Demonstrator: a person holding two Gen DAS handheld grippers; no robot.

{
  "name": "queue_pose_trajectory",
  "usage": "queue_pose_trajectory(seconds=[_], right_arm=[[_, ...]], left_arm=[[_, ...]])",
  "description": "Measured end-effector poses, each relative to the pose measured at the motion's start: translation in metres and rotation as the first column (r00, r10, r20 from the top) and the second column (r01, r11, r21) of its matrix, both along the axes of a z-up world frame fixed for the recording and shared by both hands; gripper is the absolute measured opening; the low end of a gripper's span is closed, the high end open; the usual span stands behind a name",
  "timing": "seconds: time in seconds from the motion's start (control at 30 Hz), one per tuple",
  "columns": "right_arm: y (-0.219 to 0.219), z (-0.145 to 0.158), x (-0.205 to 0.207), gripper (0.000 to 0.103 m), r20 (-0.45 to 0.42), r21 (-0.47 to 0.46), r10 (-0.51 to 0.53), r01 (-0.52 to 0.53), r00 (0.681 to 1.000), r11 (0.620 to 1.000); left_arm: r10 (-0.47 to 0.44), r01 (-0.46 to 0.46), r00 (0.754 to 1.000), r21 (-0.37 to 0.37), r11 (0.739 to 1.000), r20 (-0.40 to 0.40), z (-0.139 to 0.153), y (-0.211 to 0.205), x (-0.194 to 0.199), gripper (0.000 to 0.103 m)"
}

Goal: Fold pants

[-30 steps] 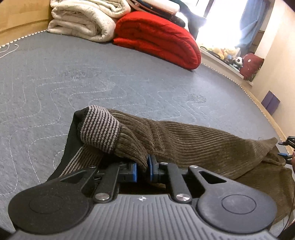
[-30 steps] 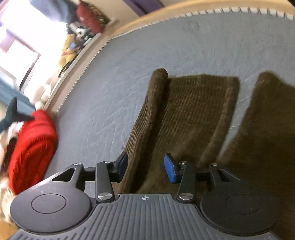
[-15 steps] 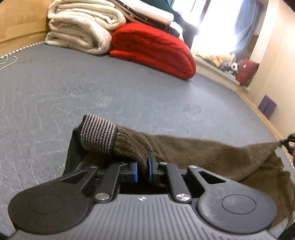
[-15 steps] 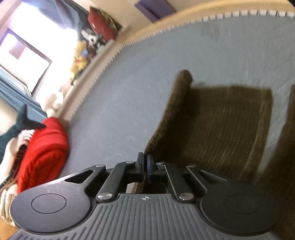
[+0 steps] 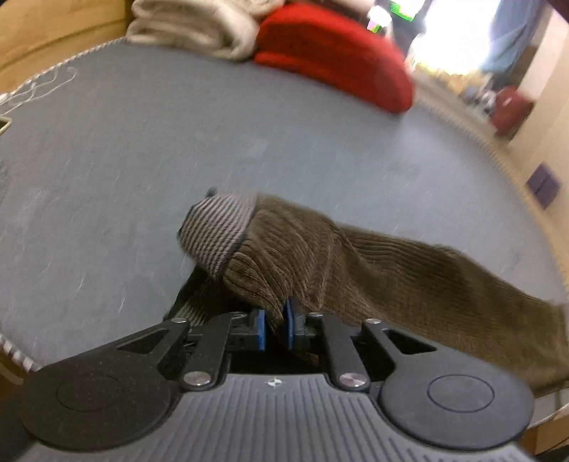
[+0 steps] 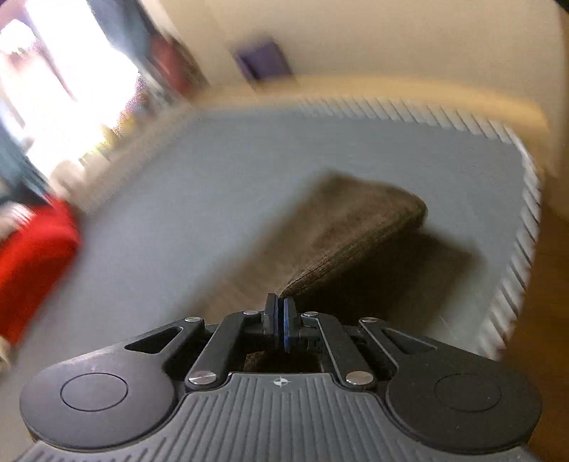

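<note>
Brown corduroy pants (image 5: 373,263) with a grey striped waistband (image 5: 218,231) hang over the grey quilted bed (image 5: 142,149). My left gripper (image 5: 274,323) is shut on the pants just below the waistband and holds that end lifted. In the right wrist view, my right gripper (image 6: 281,325) is shut on the edge of a pant leg (image 6: 352,231), which stretches away from it above its own shadow on the bed (image 6: 231,170). That view is blurred by motion.
A folded red blanket (image 5: 334,53) and folded cream blankets (image 5: 199,28) lie at the far side of the bed. The red blanket also shows in the right wrist view (image 6: 32,263). The bed's stitched edge (image 6: 512,284) and a wooden frame run close on the right.
My right gripper closed on the pant leg edge and lifted it. Both grippers have raised the pants off the bed, and the fabric between them is pulled straighter.
</note>
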State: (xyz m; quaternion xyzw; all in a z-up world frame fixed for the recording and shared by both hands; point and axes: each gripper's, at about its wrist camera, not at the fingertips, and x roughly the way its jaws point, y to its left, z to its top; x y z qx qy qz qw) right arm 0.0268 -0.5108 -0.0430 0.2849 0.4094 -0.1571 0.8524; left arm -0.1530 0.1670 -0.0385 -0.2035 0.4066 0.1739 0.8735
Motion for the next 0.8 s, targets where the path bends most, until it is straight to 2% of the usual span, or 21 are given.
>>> queue_pose_trajectory(seconds=[0.03, 0.07, 0.1, 0.13, 0.2, 0.3, 0.37, 0.4, 0.47, 0.57, 0.73, 0.8], right_arm=[[-0.007, -0.011, -0.002, 0.002, -0.047, 0.036, -0.013, 0.014, 0.999, 0.999], [-0.015, -0.018, -0.003, 0.002, -0.059, 0.064, -0.022, 0.025, 0.998, 0.998], [-0.021, -0.019, -0.002, 0.002, -0.047, 0.067, -0.024, 0.027, 0.999, 0.997], [-0.026, -0.017, -0.002, 0.006, -0.028, 0.054, -0.036, 0.037, 0.999, 0.998], [-0.038, -0.015, -0.002, 0.007, 0.017, 0.060, -0.095, 0.093, 0.995, 0.994], [-0.062, -0.025, 0.002, 0.011, 0.030, 0.156, -0.187, 0.181, 0.982, 0.971], [-0.072, -0.033, 0.012, 0.026, 0.017, 0.177, -0.229, 0.223, 0.973, 0.959], [-0.076, -0.035, 0.014, 0.028, 0.014, 0.175, -0.245, 0.239, 0.970, 0.955], [-0.086, -0.044, 0.017, 0.029, 0.004, 0.176, -0.272, 0.267, 0.962, 0.948], [-0.098, -0.053, 0.020, 0.028, -0.011, 0.194, -0.315, 0.311, 0.949, 0.930], [-0.111, -0.055, 0.018, 0.027, -0.008, 0.187, -0.352, 0.347, 0.936, 0.919], [-0.111, -0.055, 0.022, 0.008, -0.011, 0.157, -0.331, 0.328, 0.944, 0.931]], left_arm=[[0.021, -0.020, 1.000, 0.033, 0.999, -0.014, 0.002, -0.005, -0.001, 0.023], [0.057, -0.054, 0.998, 0.087, 0.995, -0.024, 0.006, -0.011, -0.002, 0.034], [0.103, -0.099, 0.995, 0.147, 0.984, -0.017, 0.010, -0.017, -0.005, 0.041], [0.128, -0.126, 0.992, 0.186, 0.975, 0.002, 0.014, -0.022, -0.007, 0.042], [0.144, -0.150, 0.989, 0.236, 0.960, 0.042, 0.021, -0.035, -0.010, 0.043], [0.034, -0.066, 0.992, 0.276, 0.959, 0.118, 0.024, -0.055, -0.008, 0.043], [-0.068, 0.020, 0.987, 0.315, 0.949, 0.143, 0.020, -0.071, -0.004, 0.043], [-0.118, 0.066, 0.982, 0.323, 0.944, 0.145, 0.016, -0.078, -0.003, 0.043], [-0.210, 0.167, 0.969, 0.282, 0.945, 0.129, 0.003, -0.088, 0.005, 0.043], [-0.276, 0.256, 0.957, 0.187, 0.949, 0.090, -0.018, -0.096, 0.018, 0.042], [-0.328, 0.319, 0.944, 0.146, 0.936, 0.037, -0.032, -0.101, 0.023, 0.042], [-0.340, 0.333, 0.940, 0.149, 0.931, 0.018, -0.035, -0.101, 0.029, 0.042]])
